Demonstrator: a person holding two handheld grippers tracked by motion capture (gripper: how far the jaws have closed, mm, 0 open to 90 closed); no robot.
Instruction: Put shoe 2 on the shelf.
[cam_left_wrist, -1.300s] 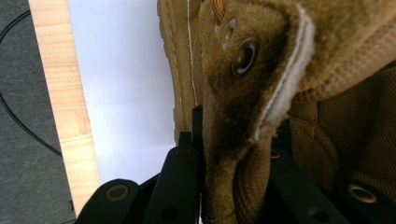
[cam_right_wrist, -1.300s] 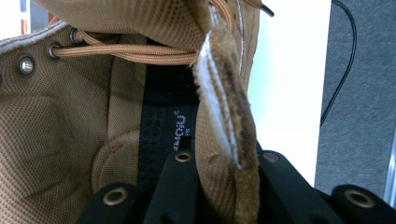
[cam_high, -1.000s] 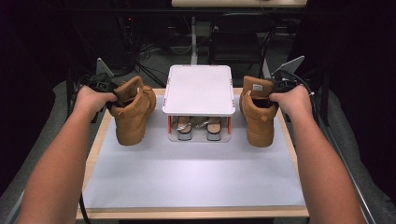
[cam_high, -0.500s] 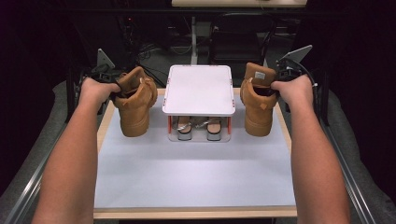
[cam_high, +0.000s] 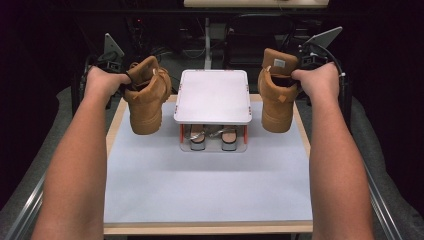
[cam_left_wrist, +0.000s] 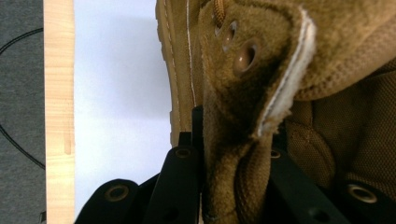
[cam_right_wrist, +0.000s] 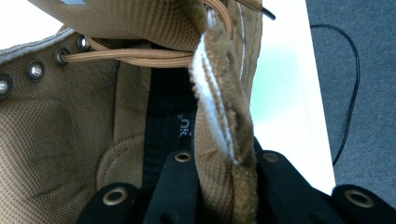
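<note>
Each gripper (cam_left_wrist: 201, 186) (cam_right_wrist: 219, 186) is clamped on a tan boot's (cam_high: 146, 95) (cam_high: 276, 90) soft collar; the boots hang heavy, so the collar folds.

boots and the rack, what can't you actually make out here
- Shoes under the white rack, high view: only the toes show; the rack's top hides the rest.
- Left boot sole, left gripper view: cut off by the top edge.
- Right boot insole print, right gripper view: too small to read.
- Boot label, high view: too small to read.
</note>
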